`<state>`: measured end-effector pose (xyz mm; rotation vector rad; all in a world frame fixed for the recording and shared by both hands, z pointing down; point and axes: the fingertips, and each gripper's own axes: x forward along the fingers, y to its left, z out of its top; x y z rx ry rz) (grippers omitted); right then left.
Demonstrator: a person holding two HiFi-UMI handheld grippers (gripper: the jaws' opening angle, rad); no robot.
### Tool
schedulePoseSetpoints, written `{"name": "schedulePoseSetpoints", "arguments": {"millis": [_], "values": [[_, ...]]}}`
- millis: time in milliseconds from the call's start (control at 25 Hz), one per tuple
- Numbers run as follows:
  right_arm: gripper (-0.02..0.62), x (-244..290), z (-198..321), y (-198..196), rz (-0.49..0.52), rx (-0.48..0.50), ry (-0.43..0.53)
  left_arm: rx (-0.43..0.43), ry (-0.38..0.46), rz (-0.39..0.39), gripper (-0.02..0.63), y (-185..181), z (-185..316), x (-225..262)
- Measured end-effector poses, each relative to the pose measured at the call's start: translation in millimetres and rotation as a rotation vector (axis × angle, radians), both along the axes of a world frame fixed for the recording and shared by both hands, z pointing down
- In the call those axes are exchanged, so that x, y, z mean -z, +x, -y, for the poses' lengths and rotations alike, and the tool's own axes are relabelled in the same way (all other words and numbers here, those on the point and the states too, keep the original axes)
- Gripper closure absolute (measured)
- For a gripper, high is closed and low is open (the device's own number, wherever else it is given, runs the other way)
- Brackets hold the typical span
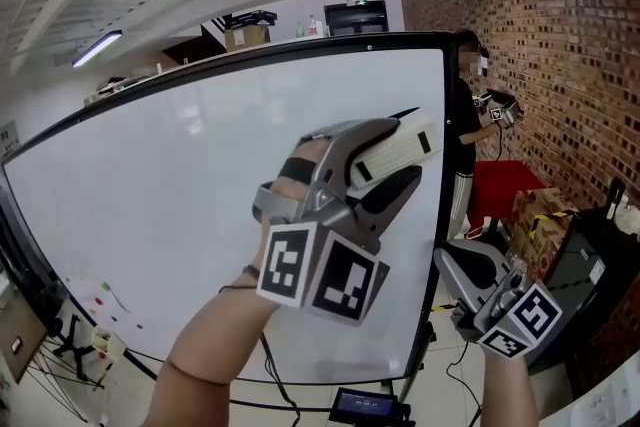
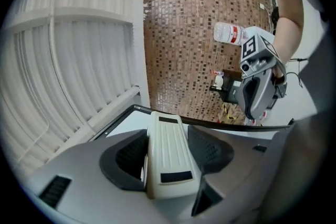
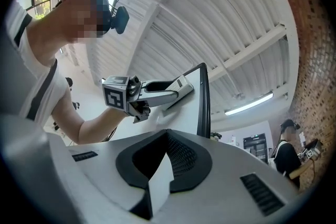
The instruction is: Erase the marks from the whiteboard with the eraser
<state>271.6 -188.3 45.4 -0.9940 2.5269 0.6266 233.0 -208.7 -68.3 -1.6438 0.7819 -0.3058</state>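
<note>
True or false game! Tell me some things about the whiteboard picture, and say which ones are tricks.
1. The left gripper holds the eraser in its jaws. True.
2. The right gripper holds a marker. False: its jaws hold nothing.
3. The eraser is near the right edge of the whiteboard. True.
4. The wall beside the whiteboard is painted blue. False: it is brick.
5. The eraser is over the small coloured spots. False: they are low on the left.

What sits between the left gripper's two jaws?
The eraser, clamped between the jaws of the left gripper; the left gripper view shows it plainly.
</note>
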Motion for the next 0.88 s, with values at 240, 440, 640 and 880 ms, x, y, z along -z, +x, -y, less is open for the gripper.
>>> {"name": "schedulePoseSetpoints", "arguments": {"millis": [240, 440, 640, 880], "values": [[0.578, 2, -7, 7, 0.007, -0.006, 0.002, 0.097, 0.203, -0.253, 0.333, -49, -4, 72], [0.578, -8, -2, 29, 0.022, -0.005, -0.019, 0.105, 0.259, -0.242, 0.334, -25, 1, 86], [0.578, -20, -2, 37, 0.023, 0.005, -0.043, 0.062, 0.188, -0.13, 0.334, 19, 1, 65], [0.578, -33, -1, 47, 0.027, 0.041, -0.087, 0.116, 0.036, 0.06, 0.334, 37, 3, -15]]}}
